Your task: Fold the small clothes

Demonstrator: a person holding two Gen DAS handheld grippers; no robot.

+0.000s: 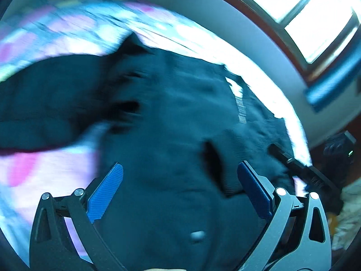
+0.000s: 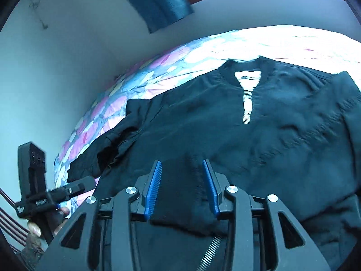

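Observation:
A dark zip-up jacket (image 2: 270, 124) lies front up on a floral bedsheet (image 2: 108, 113), collar away from me and its zipper (image 2: 247, 106) partly undone. My right gripper (image 2: 182, 162) stands partly open low over the jacket's front. A ribbed black sleeve cuff (image 2: 180, 194) lies between its blue pads (image 2: 153, 187), not squeezed. In the blurred left wrist view, my left gripper (image 1: 180, 164) is wide open just above the jacket (image 1: 169, 113), with nothing between its fingers. The jacket's left sleeve (image 2: 108, 149) is bunched toward the bed's edge.
A pale wall (image 2: 56, 67) runs close along the bed's left side. A blue curtain (image 2: 158, 0) hangs by a bright window (image 1: 304, 4). At the lower left of the right wrist view a hand (image 2: 61, 216) grips the other tool's black housing (image 2: 33, 176).

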